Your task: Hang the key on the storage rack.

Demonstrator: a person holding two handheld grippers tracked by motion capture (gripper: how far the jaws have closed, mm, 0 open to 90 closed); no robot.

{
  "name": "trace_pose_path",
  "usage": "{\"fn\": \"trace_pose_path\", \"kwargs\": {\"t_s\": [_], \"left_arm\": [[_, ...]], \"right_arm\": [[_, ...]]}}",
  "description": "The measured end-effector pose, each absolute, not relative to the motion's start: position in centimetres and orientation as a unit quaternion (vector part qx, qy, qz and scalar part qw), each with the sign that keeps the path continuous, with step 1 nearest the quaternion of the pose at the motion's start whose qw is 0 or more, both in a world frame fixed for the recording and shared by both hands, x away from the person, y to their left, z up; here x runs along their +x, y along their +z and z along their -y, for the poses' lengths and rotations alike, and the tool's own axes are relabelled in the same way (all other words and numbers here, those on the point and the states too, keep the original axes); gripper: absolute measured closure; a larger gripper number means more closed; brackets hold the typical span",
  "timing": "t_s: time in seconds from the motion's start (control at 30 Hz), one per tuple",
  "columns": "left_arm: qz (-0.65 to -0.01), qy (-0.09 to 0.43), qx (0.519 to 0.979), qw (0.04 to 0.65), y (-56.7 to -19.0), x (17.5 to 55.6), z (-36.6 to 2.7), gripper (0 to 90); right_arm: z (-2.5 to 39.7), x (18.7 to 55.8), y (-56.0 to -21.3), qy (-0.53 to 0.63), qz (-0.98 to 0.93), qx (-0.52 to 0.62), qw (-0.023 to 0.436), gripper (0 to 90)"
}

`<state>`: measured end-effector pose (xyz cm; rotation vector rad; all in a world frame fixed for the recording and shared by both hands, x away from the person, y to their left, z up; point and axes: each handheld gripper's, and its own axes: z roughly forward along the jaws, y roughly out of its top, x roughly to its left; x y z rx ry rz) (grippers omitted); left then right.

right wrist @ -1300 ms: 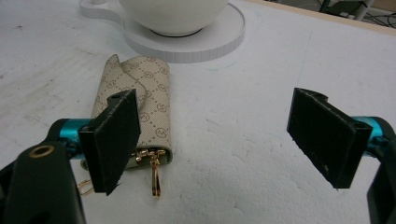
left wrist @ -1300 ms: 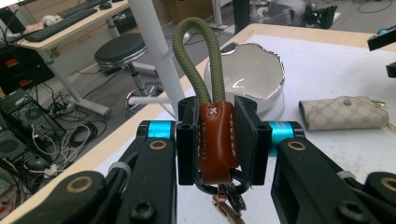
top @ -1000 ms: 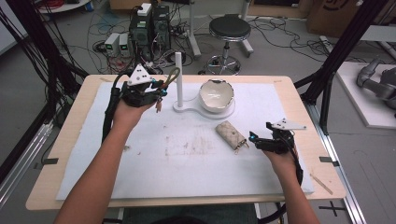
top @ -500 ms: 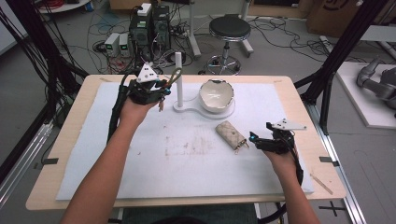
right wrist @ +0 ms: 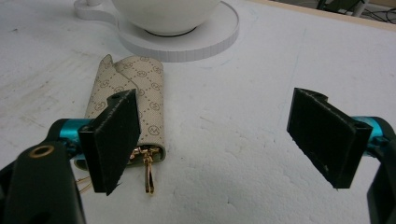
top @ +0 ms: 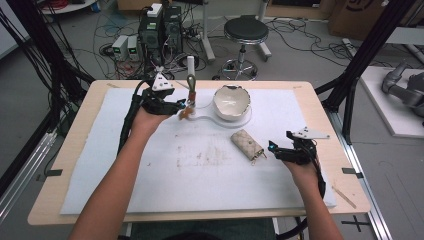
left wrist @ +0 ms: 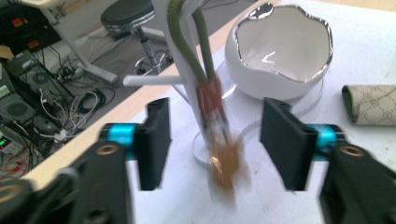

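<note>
A green cord loop (top: 191,85) hangs on a white stand (top: 190,67), with a brown tag (top: 185,114) at its lower end. My left gripper (top: 179,106) is open just left of the stand. In the left gripper view the cord (left wrist: 187,51) and the blurred tag (left wrist: 224,163) hang between the parted jaws of the left gripper (left wrist: 215,122), touching neither. A beige patterned key pouch (top: 246,144) lies flat on the mat. My right gripper (top: 280,142) is open just right of it. In the right gripper view the pouch (right wrist: 140,88) lies past the left jaw of the right gripper (right wrist: 217,112).
A white bowl (top: 231,101) with a jagged silver rim sits on the stand's round base (top: 245,119). A white foam mat (top: 150,185) covers the wooden table (top: 65,165). A stool (top: 245,32) and electronics (top: 160,25) stand behind the table.
My left gripper has shifted right, closer to the stand, and the tag now looks blurred as if swinging. The right gripper and the pouch have stayed put.
</note>
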<state>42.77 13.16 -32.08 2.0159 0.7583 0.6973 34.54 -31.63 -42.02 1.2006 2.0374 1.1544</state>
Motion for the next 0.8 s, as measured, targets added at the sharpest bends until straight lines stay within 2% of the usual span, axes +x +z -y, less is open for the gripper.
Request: {"fn": "trace_pose_path", "kwargs": {"t_s": [0.27, 0.8], "left_arm": [[-0.312, 0.256, 0.797, 0.450, -32.7, 42.0, -14.5, 28.5], [-0.301, 0.220, 0.786, 0.493, -35.8, 37.6, -18.1, 24.2]], "right_arm": [[31.6, 34.5, -42.0, 0.424, -0.750, 0.442, 0.250, 17.7], [31.6, 34.4, -42.1, 0.421, -0.752, 0.439, 0.253, 17.7]]}}
